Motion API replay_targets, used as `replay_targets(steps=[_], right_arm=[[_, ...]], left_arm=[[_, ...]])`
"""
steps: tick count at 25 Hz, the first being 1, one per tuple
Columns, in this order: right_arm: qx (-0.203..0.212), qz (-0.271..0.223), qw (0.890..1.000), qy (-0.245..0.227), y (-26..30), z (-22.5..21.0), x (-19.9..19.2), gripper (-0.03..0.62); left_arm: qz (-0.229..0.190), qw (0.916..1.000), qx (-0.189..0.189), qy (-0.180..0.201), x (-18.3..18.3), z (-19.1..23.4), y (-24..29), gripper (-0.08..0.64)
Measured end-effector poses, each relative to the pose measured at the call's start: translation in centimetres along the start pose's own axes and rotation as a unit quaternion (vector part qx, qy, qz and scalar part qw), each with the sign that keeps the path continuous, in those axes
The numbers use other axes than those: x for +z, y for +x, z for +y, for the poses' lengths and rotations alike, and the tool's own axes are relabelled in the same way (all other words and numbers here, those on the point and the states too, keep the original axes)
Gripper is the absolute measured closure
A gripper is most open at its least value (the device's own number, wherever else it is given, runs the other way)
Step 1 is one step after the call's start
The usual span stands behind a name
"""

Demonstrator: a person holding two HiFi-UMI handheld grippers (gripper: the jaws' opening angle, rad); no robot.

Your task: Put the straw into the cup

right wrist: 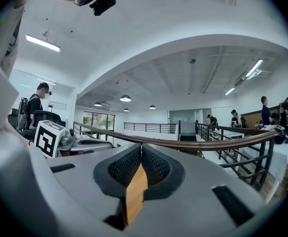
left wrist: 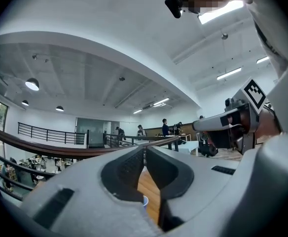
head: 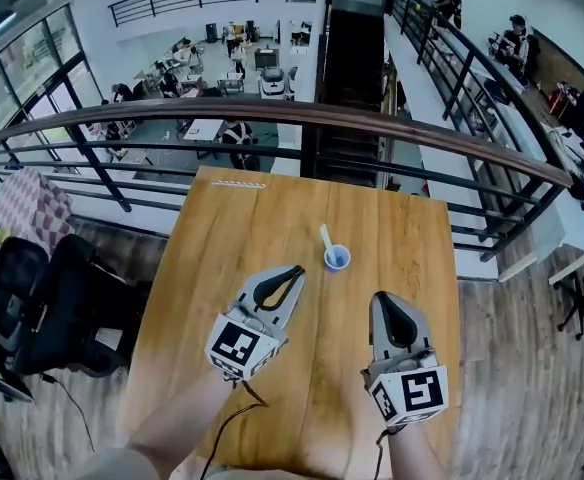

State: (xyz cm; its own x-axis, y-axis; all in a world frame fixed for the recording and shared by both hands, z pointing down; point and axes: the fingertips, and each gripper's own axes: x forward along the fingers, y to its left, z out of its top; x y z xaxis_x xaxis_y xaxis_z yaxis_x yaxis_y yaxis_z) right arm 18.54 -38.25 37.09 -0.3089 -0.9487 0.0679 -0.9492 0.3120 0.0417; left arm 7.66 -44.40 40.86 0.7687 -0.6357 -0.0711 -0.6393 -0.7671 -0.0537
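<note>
A small blue cup [head: 337, 258] stands on the wooden table [head: 272, 218], with a white straw [head: 325, 237] leaning out of it to the upper left. My left gripper [head: 298, 269] is shut and empty, its tips just left of the cup. My right gripper [head: 383, 298] is also shut and empty, a little nearer than the cup and to its right. In the left gripper view the jaws meet at the tip, and a sliver of the cup [left wrist: 144, 200] shows low between them. In the right gripper view, only table wood [right wrist: 134, 191] shows between the closed jaws.
A strip of white straws [head: 238, 184] lies at the table's far left edge. A railing [head: 302, 118] runs behind the table over a lower floor. Black office chairs [head: 42, 298] stand left of the table. Wooden floor lies to the right.
</note>
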Motion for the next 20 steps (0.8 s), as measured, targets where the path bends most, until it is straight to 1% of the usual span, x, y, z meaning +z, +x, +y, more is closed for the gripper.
replay_targets(steps=[4,11,13,16,20], right_arm=[[0.010,-0.002,1.000,-0.010,-2.9,2.2,1.1,0.571],[0.033,0.013,0.999,0.029,-7.0,6.4,0.3,0.571],[0.038,0.020,0.999,0.032,-8.1,7.4,-0.4,0.571],[0.049,0.034,0.998,0.030,-9.6,8.9,-1.7,0.571],[0.051,0.051,0.997,0.040,-11.7,9.8,-3.1,0.571]], left_arm=[[0.004,0.9998,0.009,-0.017,1.3,-1.3,-3.4,0.537],[0.010,0.9997,0.002,-0.021,2.8,-4.7,-9.1,0.543],[0.010,0.9997,-0.002,-0.022,2.7,-5.9,-10.6,0.543],[0.021,0.9997,-0.006,-0.012,2.0,-7.8,-12.5,0.543],[0.041,0.9988,-0.011,-0.024,1.1,-10.2,-14.4,0.543]])
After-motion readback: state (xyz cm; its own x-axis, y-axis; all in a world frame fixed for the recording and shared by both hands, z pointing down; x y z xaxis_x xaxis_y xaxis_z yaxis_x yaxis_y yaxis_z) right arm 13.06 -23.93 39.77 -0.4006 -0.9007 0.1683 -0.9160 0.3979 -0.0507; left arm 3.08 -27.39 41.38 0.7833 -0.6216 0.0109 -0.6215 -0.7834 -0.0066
